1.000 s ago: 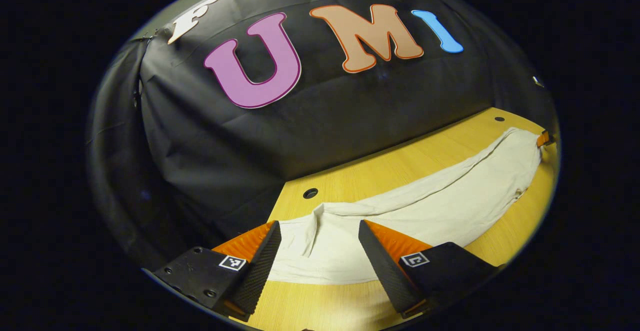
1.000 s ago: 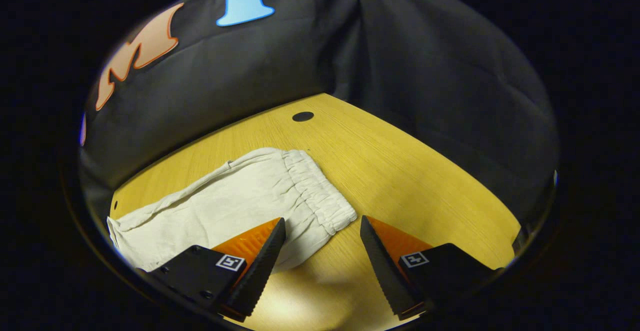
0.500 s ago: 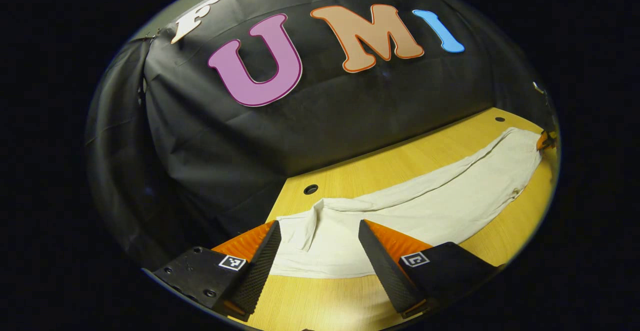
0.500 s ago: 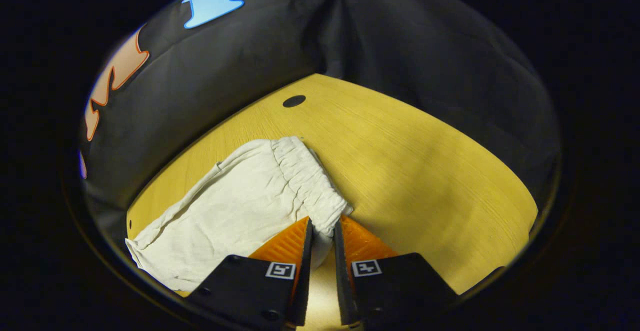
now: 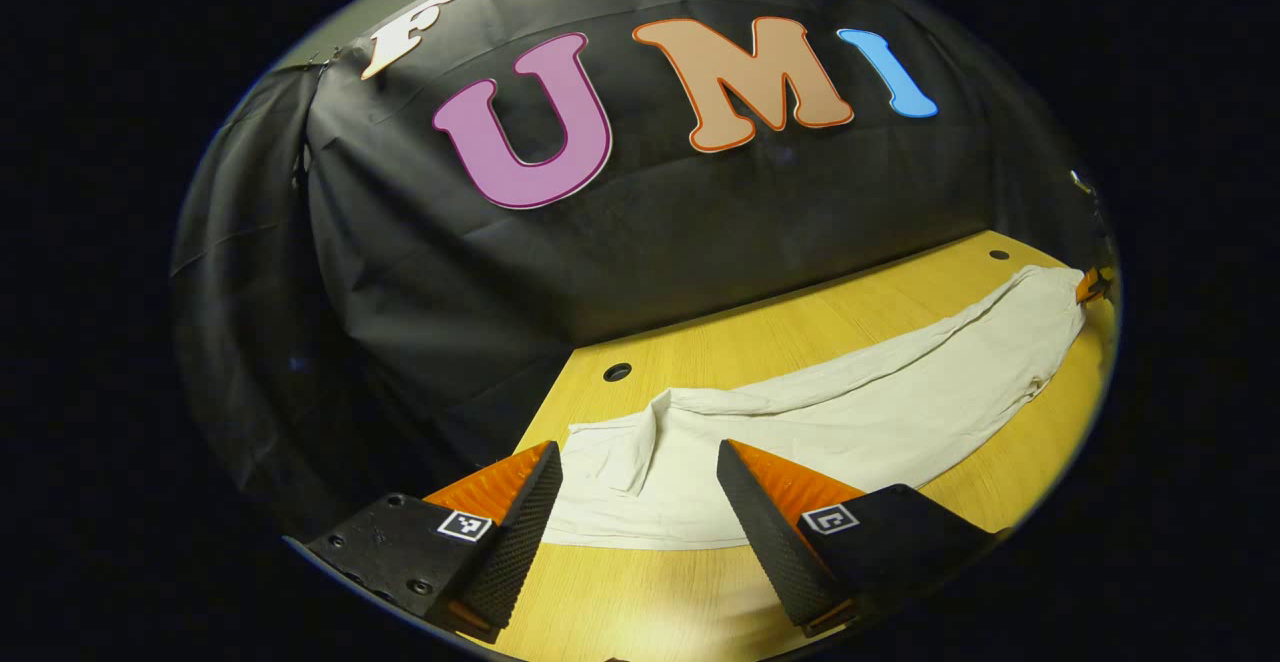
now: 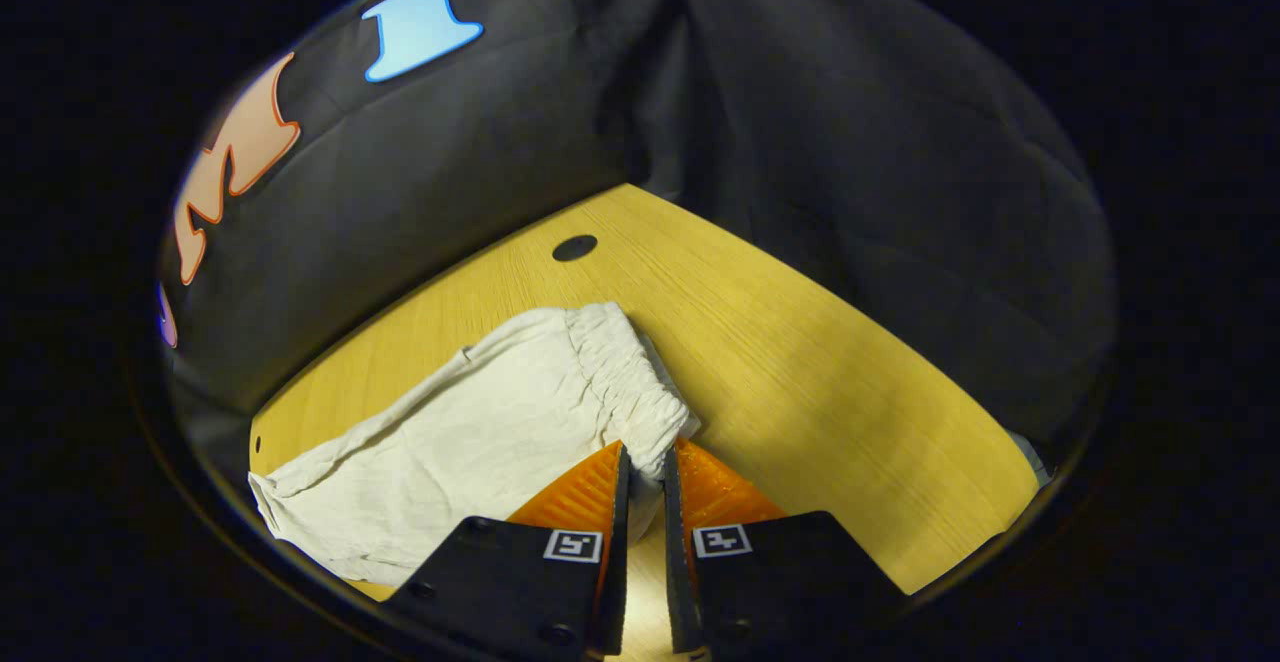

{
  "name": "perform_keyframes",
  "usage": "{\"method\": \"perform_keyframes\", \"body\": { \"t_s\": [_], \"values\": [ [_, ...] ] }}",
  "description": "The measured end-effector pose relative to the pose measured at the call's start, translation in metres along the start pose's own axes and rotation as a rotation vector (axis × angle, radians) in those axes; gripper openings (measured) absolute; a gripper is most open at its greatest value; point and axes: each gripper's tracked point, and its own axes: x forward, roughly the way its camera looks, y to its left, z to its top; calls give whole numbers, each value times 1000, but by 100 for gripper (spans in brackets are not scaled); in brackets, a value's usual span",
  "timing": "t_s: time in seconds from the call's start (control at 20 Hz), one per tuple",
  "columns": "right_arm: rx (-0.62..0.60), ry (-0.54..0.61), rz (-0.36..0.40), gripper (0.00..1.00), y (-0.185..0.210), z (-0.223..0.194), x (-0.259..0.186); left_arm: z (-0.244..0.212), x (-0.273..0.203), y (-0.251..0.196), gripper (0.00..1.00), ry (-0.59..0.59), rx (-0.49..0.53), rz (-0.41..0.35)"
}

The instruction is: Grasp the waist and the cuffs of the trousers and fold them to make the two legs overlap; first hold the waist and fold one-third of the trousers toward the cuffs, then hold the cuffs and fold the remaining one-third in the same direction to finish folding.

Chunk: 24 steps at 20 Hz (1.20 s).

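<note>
In the right gripper view, the right gripper [image 6: 642, 462] has its fingers [image 6: 583, 487] nearly together, pinching the near corner of the elastic waist [image 6: 628, 387] of the trousers [image 6: 470, 442]; both fingers press on the cloth. The trousers lie flat on the tabletop [image 6: 820, 362], stretching away to the left.

In the left gripper view, the left gripper [image 5: 638, 482] has its fingers [image 5: 525, 517] spread wide, holding nothing, hovering over the cuffs [image 5: 620, 452] end of the trousers [image 5: 860, 412]. The cloth runs across the tabletop [image 5: 780, 327] toward the far right edge, where the other gripper [image 5: 1090, 285] meets the waist.
</note>
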Motion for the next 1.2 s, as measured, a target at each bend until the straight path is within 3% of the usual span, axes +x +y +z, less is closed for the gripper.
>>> {"method": "perform_keyframes", "body": {
  "t_s": [0.35,0.85,1.2],
  "values": [
    [-51,-131,113,19,9,52,-49,-3,0,16,96,-13,-49,-5],
    [-121,-251,264,19,10,45,-35,-27,15,75,96,9,-83,-9],
    [-155,-262,361,19,5,40,-34,-45,25,114,96,25,-84,-5]
  ]
}}
